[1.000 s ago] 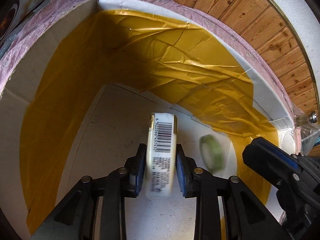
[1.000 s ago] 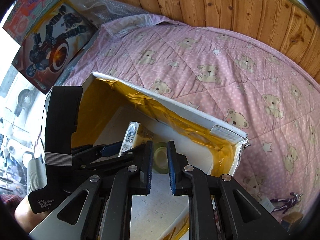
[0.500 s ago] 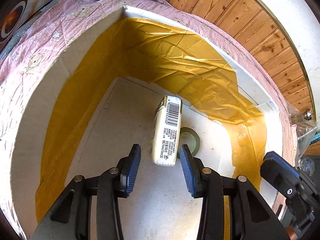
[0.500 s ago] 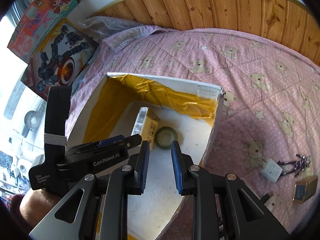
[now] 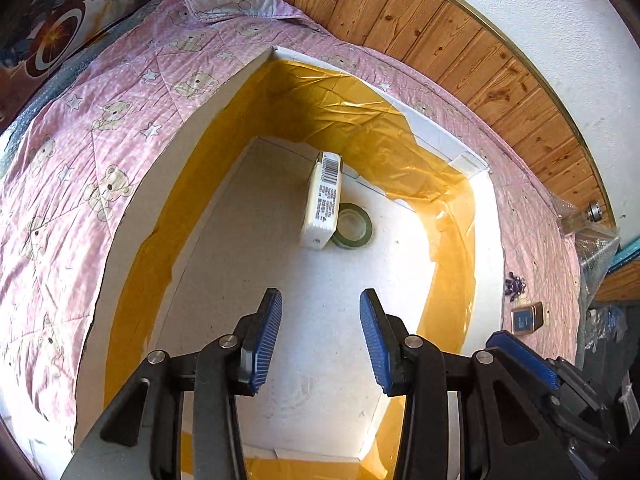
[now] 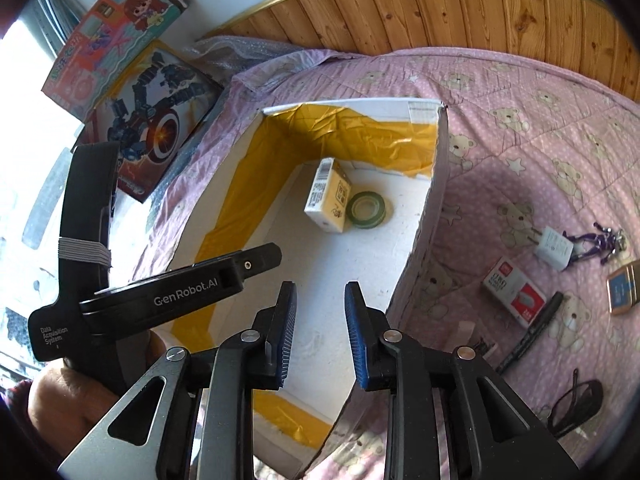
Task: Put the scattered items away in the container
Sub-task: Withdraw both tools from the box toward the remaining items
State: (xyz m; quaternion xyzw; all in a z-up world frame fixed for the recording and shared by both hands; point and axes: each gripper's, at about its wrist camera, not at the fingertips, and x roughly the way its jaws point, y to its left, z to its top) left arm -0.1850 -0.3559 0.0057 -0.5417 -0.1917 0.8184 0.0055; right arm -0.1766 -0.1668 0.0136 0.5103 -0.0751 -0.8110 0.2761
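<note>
Near the centre of both frames sits a white box (image 5: 168, 152) (image 6: 434, 184) lined with yellow tape, open at the top, on a pink quilt (image 5: 80, 128) (image 6: 540, 120) printed with bears. On its floor, toward the far wall, lies a carton (image 5: 323, 199) (image 6: 329, 196) with a barcode, and a tape roll (image 5: 353, 226) (image 6: 367, 208) touches the carton's right side.

At the bottom of the left wrist frame, the left gripper (image 5: 320, 332) hangs above the box floor with its blue-padded fingers (image 5: 264, 336) apart and nothing between them. At the bottom of the right wrist frame, the right gripper (image 6: 320, 330) is also spread wide and empty, over the near part of the box; the left gripper's body shows at its left, with part of a hand (image 6: 72, 396) under it.

Right of the box in the right wrist frame, scattered on the quilt well outside it, lie a white charger (image 6: 554, 247), a purple figure (image 6: 600, 240), a red-and-white pack (image 6: 514, 292), a black marker (image 6: 532, 330), a small tin (image 6: 624, 288) at the frame's edge, and a black loop (image 6: 576, 404) lower right. Two picture boxes (image 6: 132, 92) lean at upper left, beside wood panelling (image 6: 440, 8).
</note>
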